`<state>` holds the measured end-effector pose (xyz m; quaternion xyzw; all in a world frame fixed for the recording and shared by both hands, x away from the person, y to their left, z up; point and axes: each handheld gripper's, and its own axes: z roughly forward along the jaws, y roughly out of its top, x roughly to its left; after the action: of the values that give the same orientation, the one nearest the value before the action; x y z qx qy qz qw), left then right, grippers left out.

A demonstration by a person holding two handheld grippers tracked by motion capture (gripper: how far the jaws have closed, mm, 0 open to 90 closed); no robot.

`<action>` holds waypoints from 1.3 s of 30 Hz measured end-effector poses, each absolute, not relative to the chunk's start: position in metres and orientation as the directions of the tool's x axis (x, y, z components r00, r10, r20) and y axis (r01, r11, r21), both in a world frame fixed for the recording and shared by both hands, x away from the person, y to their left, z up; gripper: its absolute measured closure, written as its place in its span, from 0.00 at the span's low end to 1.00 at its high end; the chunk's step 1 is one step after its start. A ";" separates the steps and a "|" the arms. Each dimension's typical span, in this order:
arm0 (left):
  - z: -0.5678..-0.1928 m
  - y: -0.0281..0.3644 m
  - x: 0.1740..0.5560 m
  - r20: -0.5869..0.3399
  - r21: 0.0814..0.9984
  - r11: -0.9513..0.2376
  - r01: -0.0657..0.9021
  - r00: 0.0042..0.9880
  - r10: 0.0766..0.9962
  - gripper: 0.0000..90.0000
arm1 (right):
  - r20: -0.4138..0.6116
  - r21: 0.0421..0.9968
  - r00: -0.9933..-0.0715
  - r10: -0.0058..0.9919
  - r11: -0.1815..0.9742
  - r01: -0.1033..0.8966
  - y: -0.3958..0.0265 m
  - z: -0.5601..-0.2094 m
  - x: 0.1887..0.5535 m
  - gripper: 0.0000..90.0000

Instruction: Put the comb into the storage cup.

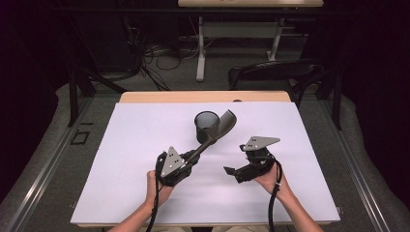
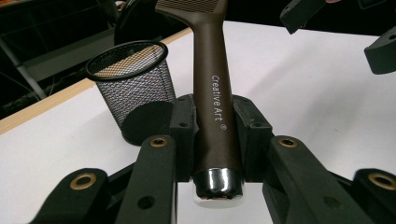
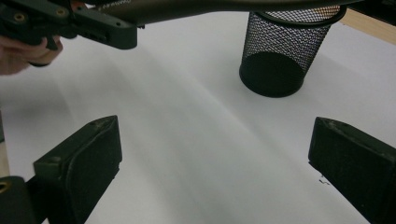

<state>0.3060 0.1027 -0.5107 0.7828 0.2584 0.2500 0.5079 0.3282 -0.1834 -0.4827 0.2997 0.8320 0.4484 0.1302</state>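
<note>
My left gripper (image 1: 193,155) is shut on the brown handle of a wide brush (image 1: 215,135), close to its chrome end cap (image 2: 218,183). In the left gripper view the handle (image 2: 211,88) reads "Creative Art" and runs up between the two pads. The brush head (image 1: 228,119) hangs by the right rim of a black mesh cup (image 1: 206,125); I cannot tell whether it touches. My right gripper (image 1: 234,160) hovers to the right, open, and its fingers (image 3: 81,158) have only white table between them. The cup (image 3: 279,56) stands ahead of it.
A white sheet (image 1: 140,145) covers the wooden table (image 1: 159,96). A dark chair (image 1: 275,72) stands behind the far right edge, and desk legs (image 1: 200,48) and cables lie on the floor beyond. There is free sheet to the left and in front.
</note>
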 end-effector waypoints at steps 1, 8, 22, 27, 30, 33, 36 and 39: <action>-0.511 0.102 0.306 0.128 0.926 -0.346 0.150 0.737 0.663 0.81 | 0.070 0.830 -0.783 0.618 0.399 0.389 -0.183 -0.482 0.329 0.03; -0.513 0.097 0.304 0.122 0.933 -0.326 0.154 0.716 0.688 0.81 | 0.094 0.842 -0.757 0.646 0.354 0.407 -0.177 -0.482 0.330 0.03; -0.516 0.094 0.303 0.096 0.946 -0.278 0.164 0.680 0.727 0.81 | 0.154 0.861 -0.730 0.666 0.272 0.430 -0.165 -0.480 0.336 0.04; -0.516 0.093 0.303 0.091 0.950 -0.266 0.162 0.671 0.736 0.81 | 0.191 0.864 -0.723 0.664 0.236 0.444 -0.161 -0.479 0.339 0.04; -0.517 0.092 0.302 0.089 0.952 -0.261 0.162 0.669 0.738 0.81 | 0.216 0.865 -0.717 0.663 0.211 0.455 -0.159 -0.478 0.341 0.04; -0.518 0.091 0.303 0.088 0.952 -0.261 0.163 0.670 0.737 0.81 | 0.237 0.865 -0.716 0.657 0.193 0.464 -0.154 -0.478 0.343 0.04; -0.519 0.091 0.302 0.086 0.952 -0.258 0.163 0.669 0.738 0.81 | 0.269 0.860 -0.717 0.643 0.175 0.479 -0.149 -0.480 0.346 0.04; -0.519 0.091 0.302 0.089 0.953 -0.257 0.158 0.668 0.739 0.81 | 0.300 0.853 -0.713 0.634 0.156 0.498 -0.144 -0.482 0.349 0.04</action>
<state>0.3021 0.0910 -0.5185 0.7440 0.3016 0.2741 0.5295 0.3493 -0.1438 -0.4825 0.3735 0.7576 0.5315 0.0637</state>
